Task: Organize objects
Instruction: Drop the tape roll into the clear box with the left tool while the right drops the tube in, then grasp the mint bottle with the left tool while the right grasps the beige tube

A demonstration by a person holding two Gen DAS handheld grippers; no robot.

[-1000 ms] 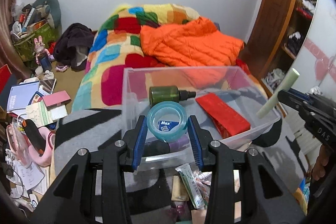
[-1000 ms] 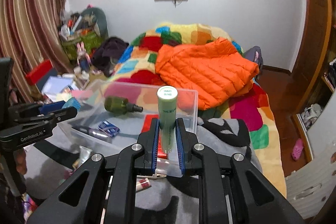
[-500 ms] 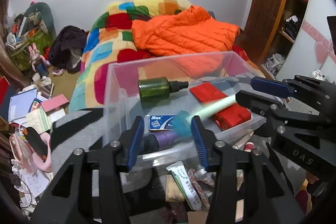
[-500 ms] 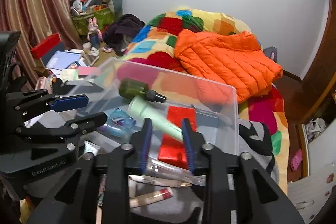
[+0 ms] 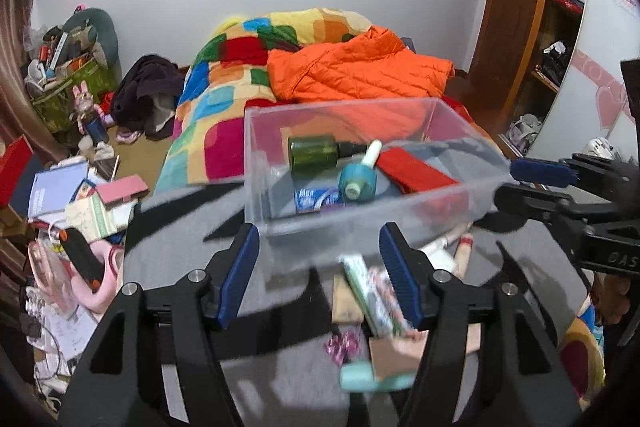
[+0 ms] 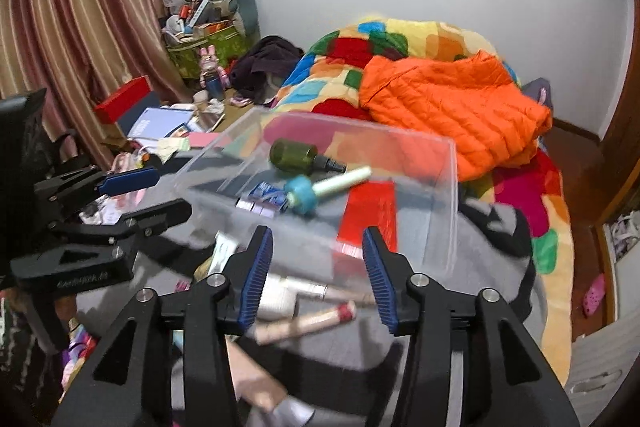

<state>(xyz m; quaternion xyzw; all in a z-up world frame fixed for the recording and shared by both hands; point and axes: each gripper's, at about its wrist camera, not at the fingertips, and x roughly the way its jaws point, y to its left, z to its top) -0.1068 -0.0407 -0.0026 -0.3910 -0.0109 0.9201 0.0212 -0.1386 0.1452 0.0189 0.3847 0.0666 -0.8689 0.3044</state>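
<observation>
Standing empty with jaws that have just been opening, the left gripper (image 5: 320, 273) and right gripper (image 6: 318, 271) hover at the near edge of the clear bin (image 5: 460, 195), where the teal tape roll (image 5: 357, 182) and pale green tube (image 6: 344, 181) now lie mid-floor beside the green bottle (image 5: 316, 155). Outside that edge, the cream tube (image 6: 308, 319) looks light, smooth and likely to roll, so I'd pinch it across its middle.

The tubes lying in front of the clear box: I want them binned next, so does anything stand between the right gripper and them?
Nothing visible does. The right gripper, open and empty, hangs over the tubes, beside the clear box.
</observation>
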